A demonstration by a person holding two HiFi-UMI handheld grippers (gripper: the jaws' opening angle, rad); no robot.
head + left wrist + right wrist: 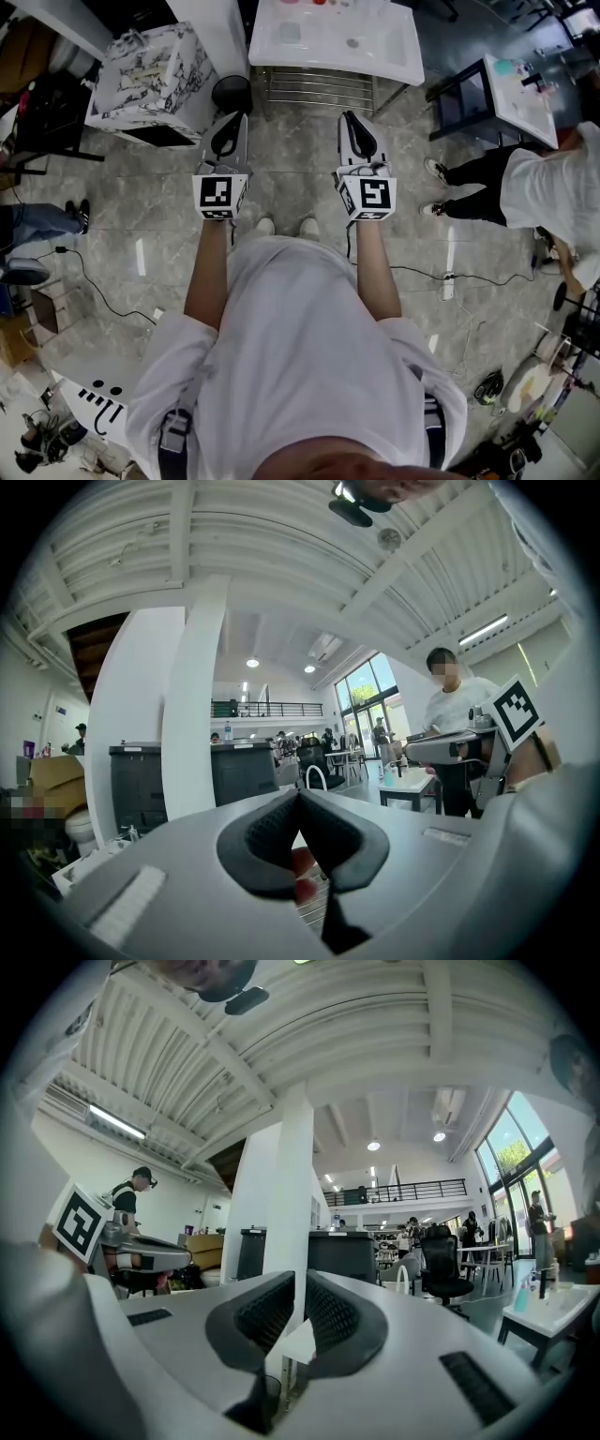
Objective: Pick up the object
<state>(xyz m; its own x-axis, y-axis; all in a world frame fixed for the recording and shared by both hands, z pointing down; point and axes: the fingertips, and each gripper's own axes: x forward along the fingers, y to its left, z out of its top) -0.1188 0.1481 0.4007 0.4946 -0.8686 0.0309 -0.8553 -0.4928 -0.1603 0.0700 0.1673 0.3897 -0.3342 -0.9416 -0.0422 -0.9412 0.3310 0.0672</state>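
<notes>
- My left gripper (234, 122) and right gripper (352, 122) point side by side toward the far white tabletop (384, 58) — both pairs of jaws are pressed together, with nothing between them.
- The task's thing is not in my grip. Small items lie on that tabletop — a pale square patch (289, 33) and a round piece (353, 42) — and I cannot tell which is meant.
- The round piece lies straight ahead of my right jaws, so I judge that hand nearer. It is too small to show a long axis.
- The tabletop looks smooth and glossy, above a wire rack (314, 89).

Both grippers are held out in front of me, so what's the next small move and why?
Probably step forward to the white table. The left gripper and right gripper are both shut and empty. They hang over the floor, short of the table, where a few small items lie. I cannot tell which of them is the object.
</notes>
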